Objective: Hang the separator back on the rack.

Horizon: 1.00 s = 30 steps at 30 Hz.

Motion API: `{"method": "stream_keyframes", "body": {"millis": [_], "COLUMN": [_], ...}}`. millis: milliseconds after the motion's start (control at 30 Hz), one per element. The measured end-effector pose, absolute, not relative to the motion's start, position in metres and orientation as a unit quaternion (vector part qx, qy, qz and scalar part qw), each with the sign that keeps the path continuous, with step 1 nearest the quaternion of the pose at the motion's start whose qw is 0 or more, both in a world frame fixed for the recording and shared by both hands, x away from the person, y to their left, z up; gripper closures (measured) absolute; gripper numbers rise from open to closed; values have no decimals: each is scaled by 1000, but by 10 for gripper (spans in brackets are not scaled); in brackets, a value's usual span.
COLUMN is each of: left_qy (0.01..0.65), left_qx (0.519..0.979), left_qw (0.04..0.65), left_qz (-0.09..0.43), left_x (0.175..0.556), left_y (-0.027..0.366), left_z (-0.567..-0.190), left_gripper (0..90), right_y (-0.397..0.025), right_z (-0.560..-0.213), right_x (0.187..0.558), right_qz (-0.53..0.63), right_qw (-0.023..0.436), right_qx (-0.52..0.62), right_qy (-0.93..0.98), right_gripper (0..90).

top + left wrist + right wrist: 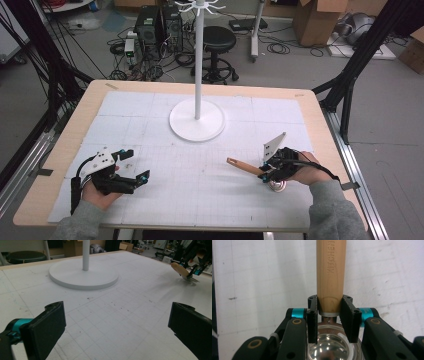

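OK, right gripper (270, 175) is clamped on the wooden handle (329, 277) of a metal strainer (329, 347), jaws pinching the handle's base right above the metal collar. Strainer sits at the table's (310, 107) right-front area on the white grid mat (200, 170), bowl (276, 186) low by the mat, handle (244, 166) pointing left toward table centre. Left gripper (135, 167) rests at left-front, jaws wide apart, holding nothing, well apart from the strainer. White stand (197, 120) stands at centre-back, base on the mat
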<state>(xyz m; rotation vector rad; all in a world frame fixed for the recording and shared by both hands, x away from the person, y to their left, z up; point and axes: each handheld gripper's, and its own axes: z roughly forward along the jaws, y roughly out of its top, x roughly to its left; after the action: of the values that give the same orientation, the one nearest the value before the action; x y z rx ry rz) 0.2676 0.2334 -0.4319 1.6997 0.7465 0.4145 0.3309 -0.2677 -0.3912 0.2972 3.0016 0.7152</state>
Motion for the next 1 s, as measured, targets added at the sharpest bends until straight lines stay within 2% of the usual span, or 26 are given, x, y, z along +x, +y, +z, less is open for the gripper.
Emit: {"method": "stream_keyframes", "body": {"millis": [1000], "left_qy": [319], "left_qx": [723], "left_qw": [585], "left_qz": [181], "left_x": [268], "left_y": [234], "left_z": [-431], "left_gripper": [19], "right_y": [-283], "right_z": [-372], "right_x": [327], "right_qz": [386], "right_qw": [32], "right_qx": [157], "right_qy": [909], "right_gripper": [696]}}
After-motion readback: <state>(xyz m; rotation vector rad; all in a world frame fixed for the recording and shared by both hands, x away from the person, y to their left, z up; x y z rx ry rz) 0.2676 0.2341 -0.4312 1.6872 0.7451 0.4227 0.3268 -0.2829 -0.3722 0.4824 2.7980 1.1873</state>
